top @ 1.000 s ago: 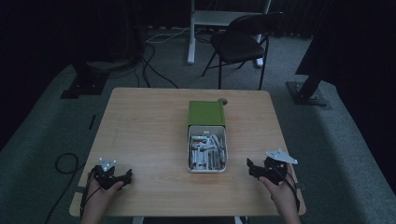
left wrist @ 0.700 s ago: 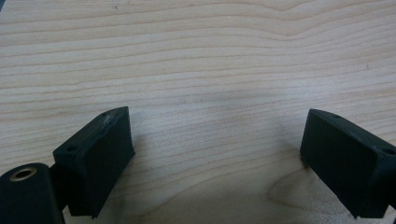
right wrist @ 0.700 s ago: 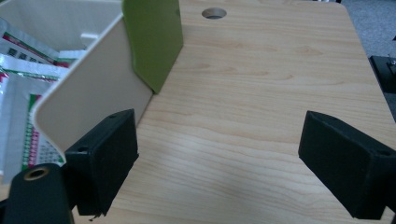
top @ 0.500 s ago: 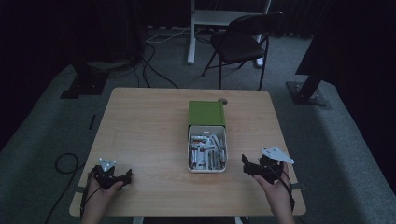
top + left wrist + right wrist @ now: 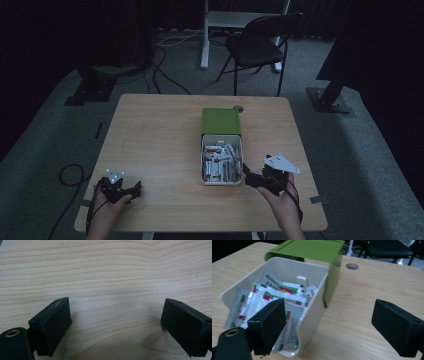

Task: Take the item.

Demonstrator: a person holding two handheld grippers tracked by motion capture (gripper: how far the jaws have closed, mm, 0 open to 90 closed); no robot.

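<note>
The right gripper (image 5: 248, 178) was seen with its fingers (image 5: 268, 322) spread wide and nothing held between them, brought up to the near right corner of a cream bin (image 5: 317, 302), so that the bin's wall stood just ahead of the gap and one finger overlapped the sachets (image 5: 274, 293) packed inside. A green lid (image 5: 221, 121) was found slid back over the far end of the bin, beyond the fingertips, leaving the sachets exposed. The left gripper (image 5: 136, 187) was held well apart from the bin, its fingers (image 5: 53, 320) likewise spread over bare wooden table (image 5: 112, 277). The work was judged barely begun: the bin was already opened and approached, but no sachet was yet pinched or lifted out.
</note>
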